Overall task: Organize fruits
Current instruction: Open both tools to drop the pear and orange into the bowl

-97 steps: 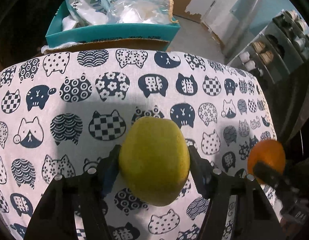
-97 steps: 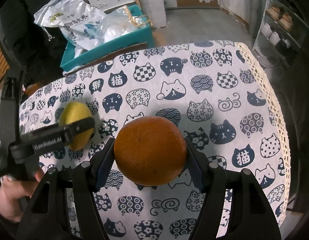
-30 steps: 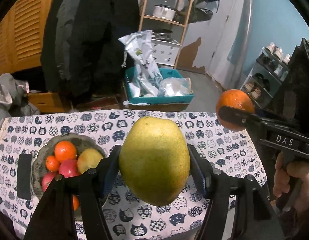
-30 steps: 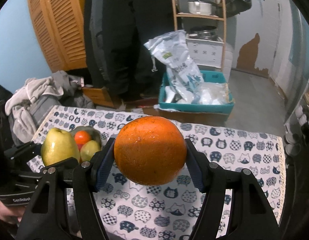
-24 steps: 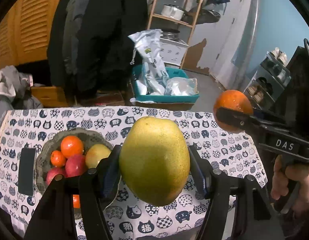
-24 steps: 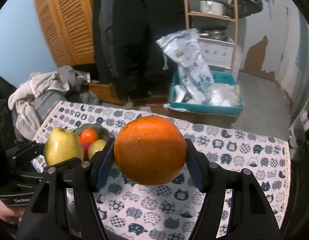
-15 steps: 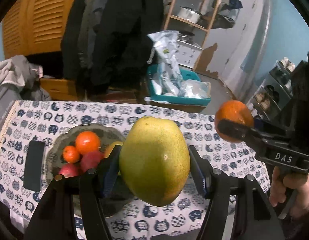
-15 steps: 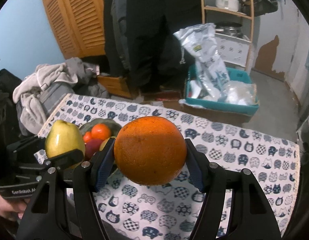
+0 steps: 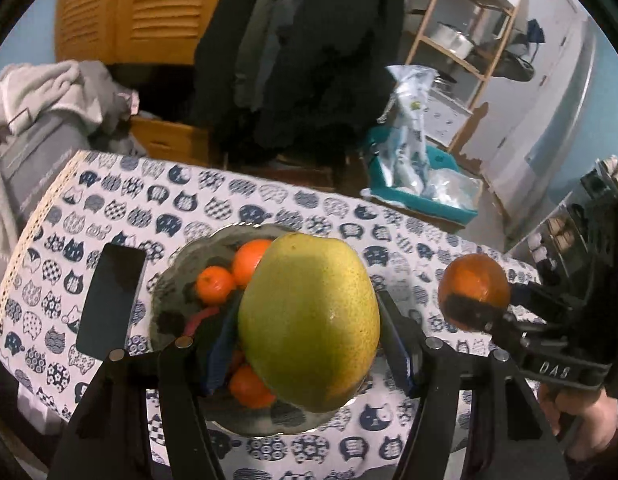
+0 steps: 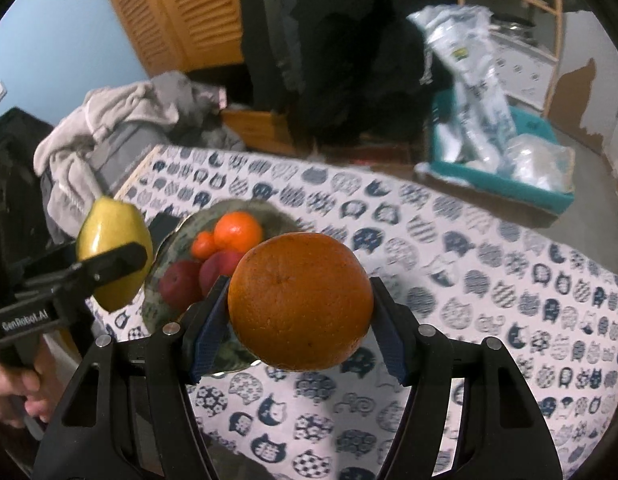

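Pear (image 9: 309, 320) clamped left, orange (image 10: 301, 300) clamped right, both above bowl (image 9: 169, 280) of fruit, unreleased yet.

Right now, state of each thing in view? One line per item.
Left claw: shut on the pear, over the bowl.
Right claw: shut on the orange, beside the bowl.
Pear: held, off the table.
Orange: held, off the table.
Bowl: on the cloth, partly filled with fruit.
Phone: flat beside the bowl, screen dark.
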A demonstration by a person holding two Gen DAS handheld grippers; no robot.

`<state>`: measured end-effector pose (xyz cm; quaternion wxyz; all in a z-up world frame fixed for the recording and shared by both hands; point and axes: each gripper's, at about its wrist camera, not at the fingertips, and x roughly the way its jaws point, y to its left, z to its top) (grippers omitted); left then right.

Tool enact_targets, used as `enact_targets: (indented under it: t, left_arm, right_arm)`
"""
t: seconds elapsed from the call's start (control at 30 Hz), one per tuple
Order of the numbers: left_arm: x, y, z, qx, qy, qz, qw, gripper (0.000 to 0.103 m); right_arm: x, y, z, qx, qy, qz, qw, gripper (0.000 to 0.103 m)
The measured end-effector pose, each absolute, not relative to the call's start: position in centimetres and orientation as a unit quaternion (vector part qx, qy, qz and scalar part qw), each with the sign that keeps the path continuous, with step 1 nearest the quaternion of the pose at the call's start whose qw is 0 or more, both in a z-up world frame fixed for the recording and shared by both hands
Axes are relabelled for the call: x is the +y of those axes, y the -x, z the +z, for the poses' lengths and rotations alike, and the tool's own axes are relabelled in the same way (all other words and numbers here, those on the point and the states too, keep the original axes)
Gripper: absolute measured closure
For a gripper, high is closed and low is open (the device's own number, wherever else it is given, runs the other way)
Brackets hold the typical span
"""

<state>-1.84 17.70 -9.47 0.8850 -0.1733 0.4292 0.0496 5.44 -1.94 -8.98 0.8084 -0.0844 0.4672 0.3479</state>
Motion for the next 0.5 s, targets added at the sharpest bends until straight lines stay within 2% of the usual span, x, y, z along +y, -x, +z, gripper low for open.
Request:
enact_targets:
  t: [0.5]
  left_arm:
    - [21.2, 2.9, -15.1, 0.485, 0.209, 0.080, 0.845, 0.037]
  right_arm:
    - [4.8, -2.6, -16.1, 0.524, 0.130, 0.389, 0.747, 0.036]
